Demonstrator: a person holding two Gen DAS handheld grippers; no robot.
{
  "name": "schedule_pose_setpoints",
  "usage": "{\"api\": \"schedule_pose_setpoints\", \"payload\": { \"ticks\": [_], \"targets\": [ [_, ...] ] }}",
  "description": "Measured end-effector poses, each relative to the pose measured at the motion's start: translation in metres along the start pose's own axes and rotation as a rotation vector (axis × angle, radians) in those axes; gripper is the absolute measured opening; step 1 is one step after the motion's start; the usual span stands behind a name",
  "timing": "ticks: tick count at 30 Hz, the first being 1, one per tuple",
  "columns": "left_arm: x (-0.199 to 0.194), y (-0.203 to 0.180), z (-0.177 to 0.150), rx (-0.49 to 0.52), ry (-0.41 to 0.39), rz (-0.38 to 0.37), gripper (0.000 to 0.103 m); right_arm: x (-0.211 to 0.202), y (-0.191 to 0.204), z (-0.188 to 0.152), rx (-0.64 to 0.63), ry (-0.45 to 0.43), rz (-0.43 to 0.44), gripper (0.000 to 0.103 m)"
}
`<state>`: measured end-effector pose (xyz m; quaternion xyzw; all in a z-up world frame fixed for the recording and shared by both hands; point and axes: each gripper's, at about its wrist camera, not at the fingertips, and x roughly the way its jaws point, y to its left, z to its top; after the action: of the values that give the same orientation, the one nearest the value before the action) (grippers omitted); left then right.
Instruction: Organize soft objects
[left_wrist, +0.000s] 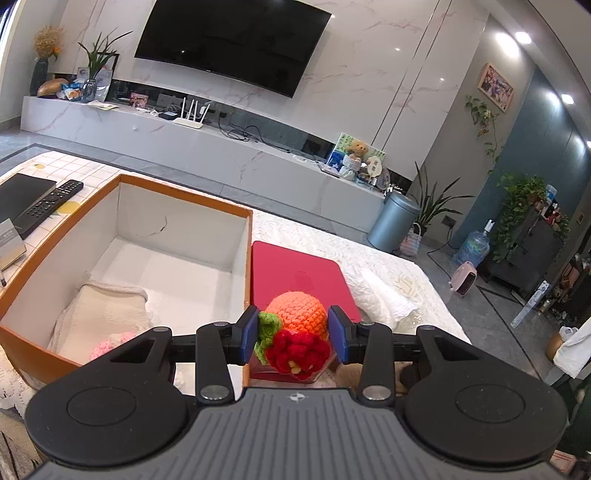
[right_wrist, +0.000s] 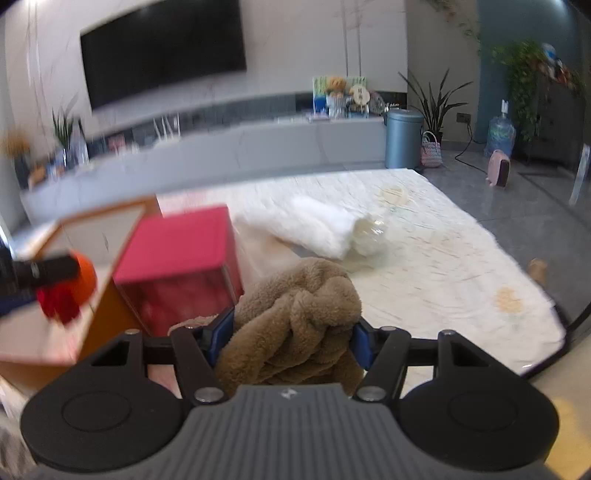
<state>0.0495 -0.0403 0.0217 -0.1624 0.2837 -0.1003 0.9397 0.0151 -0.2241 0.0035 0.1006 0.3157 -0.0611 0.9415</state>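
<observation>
My left gripper is shut on an orange crocheted toy with a red flower and green leaves, held above the red box, just right of the open orange box. A cream cloth and a pink knitted item lie inside the orange box. My right gripper is shut on a brown fluffy cloth, to the right of the red box. The toy shows in the right wrist view. A white rolled towel lies on the table beyond.
A remote control and a black flat device lie left of the orange box. A clear glass object sits by the white towel. The table has a white patterned cloth. The TV unit stands behind.
</observation>
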Motion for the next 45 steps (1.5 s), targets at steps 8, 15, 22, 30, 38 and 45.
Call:
{"api": "schedule_pose_setpoints", "payload": {
  "ticks": [8,15,22,30,38,45],
  "targets": [
    [0.006,0.007,-0.001,0.004,0.009,0.024,0.046,-0.008,-0.005,0.007,0.114,-0.087,0.022,0.063],
    [-0.007,0.021,0.012,0.057,-0.013,0.072,0.045,-0.051,0.0,0.034,0.147,-0.229,0.133,0.063],
    [-0.027,0.064,0.064,0.038,-0.062,0.159,0.046,-0.039,0.04,0.063,0.048,-0.201,0.309,0.063],
    [-0.013,0.106,0.065,0.01,0.007,0.179,0.045,-0.01,0.113,0.106,-0.34,-0.219,0.363,0.063],
    [0.025,0.12,0.032,-0.114,0.141,-0.026,0.046,0.013,0.113,0.1,-0.296,-0.236,0.369,0.063],
    [0.055,0.101,0.017,-0.116,0.248,-0.09,0.046,0.036,0.097,0.068,-0.278,-0.171,0.362,0.062]
  ]
}}
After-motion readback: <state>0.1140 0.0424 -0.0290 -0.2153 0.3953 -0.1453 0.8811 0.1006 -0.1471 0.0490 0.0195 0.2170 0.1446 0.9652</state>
